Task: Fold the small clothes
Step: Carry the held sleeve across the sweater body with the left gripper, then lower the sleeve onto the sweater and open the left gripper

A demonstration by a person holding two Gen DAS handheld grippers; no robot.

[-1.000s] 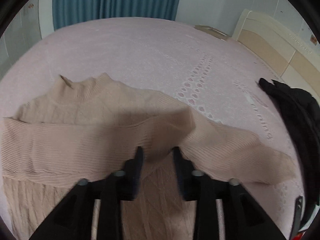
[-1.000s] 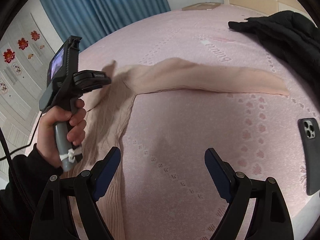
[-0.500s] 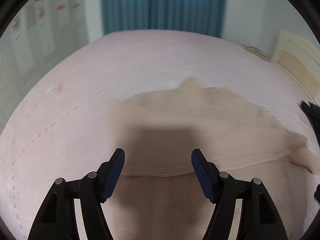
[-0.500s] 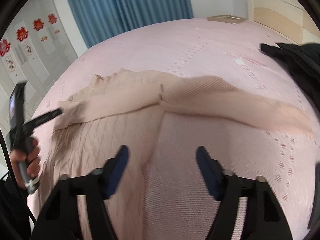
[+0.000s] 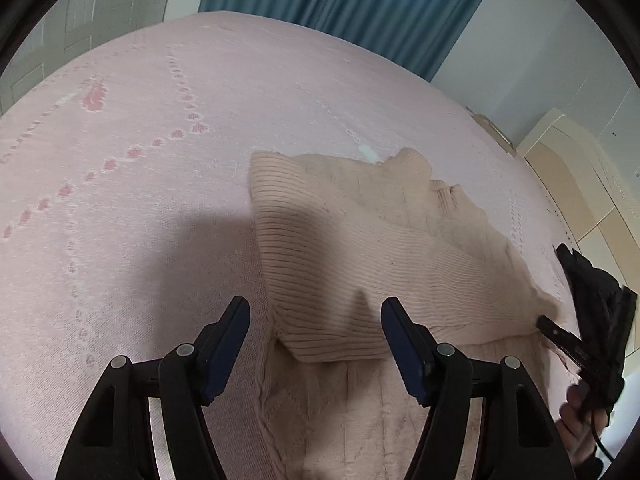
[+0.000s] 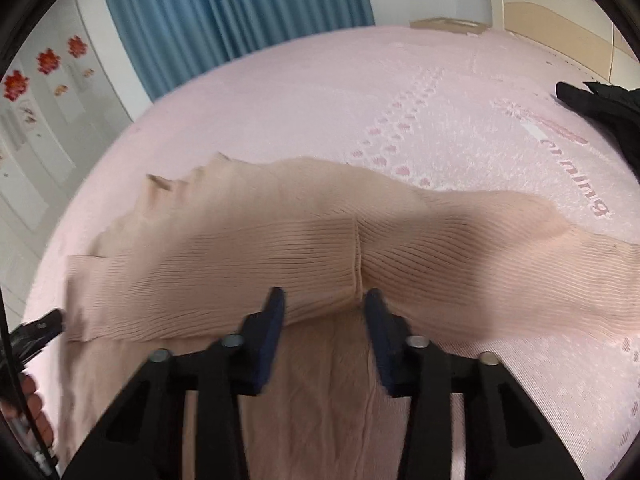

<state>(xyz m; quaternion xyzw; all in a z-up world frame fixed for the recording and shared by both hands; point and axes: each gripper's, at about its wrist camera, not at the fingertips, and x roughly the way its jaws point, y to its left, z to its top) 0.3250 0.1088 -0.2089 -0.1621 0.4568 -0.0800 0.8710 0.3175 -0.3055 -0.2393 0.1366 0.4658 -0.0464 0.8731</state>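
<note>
A beige ribbed knit sweater [image 5: 360, 248] lies flat on the pink bedspread [image 5: 140, 160], one sleeve folded across its chest. My left gripper [image 5: 315, 334] is open and empty, jaws wide, just above the folded sleeve's cuff at the sweater's left side. My right gripper [image 6: 323, 312] is open with jaws partly closed in, low over the sweater [image 6: 280, 248] at the seam where the other sleeve joins the body. That sleeve stretches out to the right [image 6: 520, 256].
A black garment [image 6: 600, 108] lies at the right of the bed, also in the left wrist view [image 5: 592, 288]. Blue curtains [image 6: 232, 8] hang behind. A wooden headboard [image 5: 580, 184] stands at the right. The pink bedspread [image 6: 400, 100] stretches beyond the sweater.
My left gripper let go of the folded sleeve, opened wide and swung to the sweater's left edge. My right gripper moved in over the shoulder seam and its jaws narrowed.
</note>
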